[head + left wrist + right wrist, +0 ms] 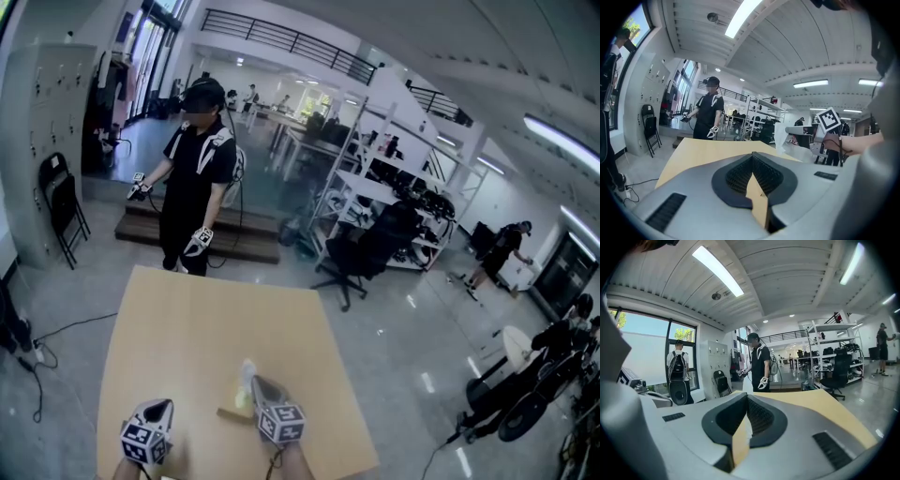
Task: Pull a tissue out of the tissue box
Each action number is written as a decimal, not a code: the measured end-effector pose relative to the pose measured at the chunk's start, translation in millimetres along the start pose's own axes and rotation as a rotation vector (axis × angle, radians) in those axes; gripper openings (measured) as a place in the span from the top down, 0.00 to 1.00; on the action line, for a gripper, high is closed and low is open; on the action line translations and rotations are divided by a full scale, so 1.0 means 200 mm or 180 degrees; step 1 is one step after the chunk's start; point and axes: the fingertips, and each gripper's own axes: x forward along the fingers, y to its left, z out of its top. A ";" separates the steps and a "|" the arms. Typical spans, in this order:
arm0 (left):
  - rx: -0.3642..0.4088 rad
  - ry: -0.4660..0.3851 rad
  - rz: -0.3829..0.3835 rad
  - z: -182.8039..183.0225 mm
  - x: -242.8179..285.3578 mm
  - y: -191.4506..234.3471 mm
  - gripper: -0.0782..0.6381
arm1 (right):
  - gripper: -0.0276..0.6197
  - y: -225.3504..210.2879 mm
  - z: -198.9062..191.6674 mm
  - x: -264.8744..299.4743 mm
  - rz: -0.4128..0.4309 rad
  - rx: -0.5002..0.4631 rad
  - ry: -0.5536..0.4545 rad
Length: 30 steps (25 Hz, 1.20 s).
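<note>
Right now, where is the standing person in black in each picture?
Head view: person in black, upper left, beyond the table.
Left gripper view: person in black, left of centre.
Right gripper view: person in black, centre.
Shared landmark: the table's far edge, before them.

Dead ahead of the left claw (159, 407) and right claw (260, 383), past the far edge of the tan surface (187, 319), a person in black (197, 173) stands facing this way with a marked device in each hand. Behind them is a low wooden step (141, 225). Out left of the left claw, against the wall, there's a black folding chair (61, 202), and cables (37, 361) trail on the floor that side. Right of the right claw, further out, a black office chair (361, 253) sits before white racks (375, 183). More people (502, 248) are far right. A railed balcony (281, 37) runs high beyond. Off the right claw's left side, someone with a backpack (677, 364) stands by a window (642, 341).
</note>
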 end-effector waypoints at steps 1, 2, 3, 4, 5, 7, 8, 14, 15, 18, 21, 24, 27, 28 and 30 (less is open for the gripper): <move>-0.0003 -0.0006 0.0001 0.00 -0.02 0.00 0.88 | 0.95 0.01 0.00 -0.02 -0.0016 -0.0018 -0.0003; -0.0005 -0.0011 0.0002 -0.01 -0.03 0.00 0.88 | 0.95 0.02 -0.01 -0.05 -0.0034 -0.0038 -0.0006; 0.0003 -0.0015 0.0004 -0.01 -0.05 0.00 0.88 | 0.95 0.03 -0.01 -0.08 -0.0050 -0.0054 -0.0010; 0.0025 -0.0022 0.0007 -0.01 -0.06 0.00 0.88 | 0.95 0.04 -0.02 -0.10 -0.0067 -0.0064 -0.0014; 0.0052 -0.0033 0.0010 0.00 -0.08 0.00 0.88 | 0.95 0.04 -0.03 -0.13 -0.0086 -0.0068 -0.0021; 0.0079 -0.0069 0.0005 0.01 -0.11 0.00 0.88 | 0.95 0.05 -0.05 -0.19 -0.0136 -0.0059 -0.0039; 0.0082 -0.0089 -0.0005 0.02 -0.13 -0.01 0.88 | 0.95 0.06 -0.06 -0.23 -0.0166 -0.0047 -0.0051; 0.0169 -0.0174 -0.0064 0.06 -0.24 -0.04 0.88 | 0.95 0.13 -0.07 -0.43 -0.0274 -0.0013 -0.0144; 0.0187 -0.0184 -0.0076 0.07 -0.25 -0.05 0.88 | 0.95 0.15 -0.07 -0.47 -0.0292 -0.0021 -0.0161; 0.0214 -0.0226 -0.0110 0.08 -0.30 -0.09 0.88 | 0.95 0.19 -0.08 -0.58 -0.0339 -0.0046 -0.0195; 0.0220 -0.0253 -0.0146 0.09 -0.34 -0.13 0.88 | 0.95 0.23 -0.09 -0.69 -0.0396 -0.0055 -0.0204; 0.0258 -0.0267 -0.0171 0.10 -0.39 -0.16 0.88 | 0.95 0.27 -0.11 -0.78 -0.0451 -0.0044 -0.0209; 0.0281 -0.0287 -0.0192 0.09 -0.44 -0.18 0.88 | 0.95 0.31 -0.15 -0.86 -0.0494 -0.0015 -0.0231; 0.0289 -0.0290 -0.0198 0.09 -0.46 -0.18 0.88 | 0.95 0.33 -0.16 -0.89 -0.0509 -0.0002 -0.0243; 0.0309 -0.0292 -0.0208 0.08 -0.48 -0.19 0.88 | 0.95 0.34 -0.17 -0.95 -0.0540 0.0021 -0.0271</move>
